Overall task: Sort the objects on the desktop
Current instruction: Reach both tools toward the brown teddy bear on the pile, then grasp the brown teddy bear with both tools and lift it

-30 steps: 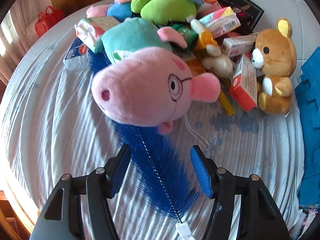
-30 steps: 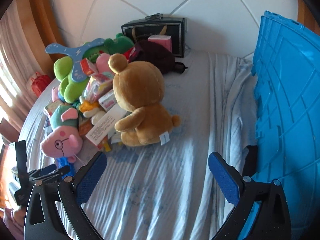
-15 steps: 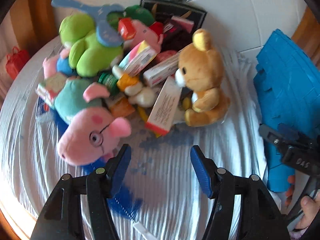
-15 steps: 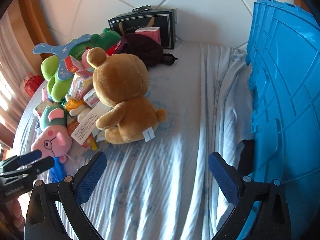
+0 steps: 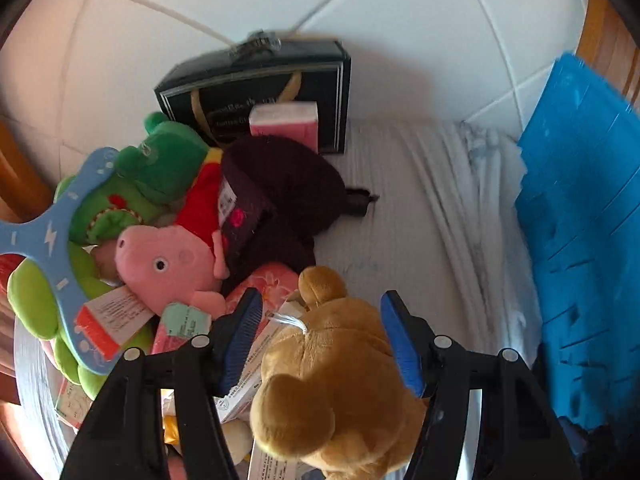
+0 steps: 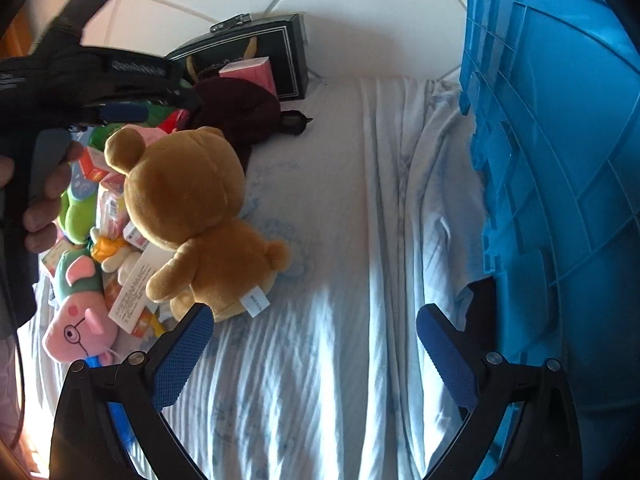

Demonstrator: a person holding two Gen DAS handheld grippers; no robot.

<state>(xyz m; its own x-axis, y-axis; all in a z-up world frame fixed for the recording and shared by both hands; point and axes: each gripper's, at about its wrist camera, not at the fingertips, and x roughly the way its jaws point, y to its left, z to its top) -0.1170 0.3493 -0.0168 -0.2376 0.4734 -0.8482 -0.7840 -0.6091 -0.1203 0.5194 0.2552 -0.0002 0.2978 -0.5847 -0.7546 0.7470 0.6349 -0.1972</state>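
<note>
since a second ago the left gripper (image 5: 320,336) has been swung away from the bespectacled pig plush (image 6: 80,330) and the blue brush at the near left of the pile, and carried up and across to the brown teddy bear (image 5: 336,384).

at the far left of the right wrist view, a hand (image 6: 42,204) is seen wrapped round the left gripper's handle, above the heap. in the left wrist view the heap is made up of a blue boomerang toy (image 5: 52,248), a green crocodile plush (image 5: 156,168), a pink pig plush (image 5: 168,264) and small cartons. behind them a black gift box (image 5: 256,92) is stood against the wall.

the teddy bear is sat on the sheeted surface (image 6: 344,240) at the right edge of the pile, with its head framed between the left jaws. those jaws are held apart; no pad is seen pressed into the fur, so nothing is gripped yet.

further right, the right gripper (image 6: 312,352) is held low over bare sheet, jaws wide and empty. at the far right the blue crate (image 6: 560,160) is stood, well apart from the bear.

the change is judged to mean that the bear has been picked as the next item to sort, with a closing of the left jaws and a carry toward the crate likely to be needed.
</note>
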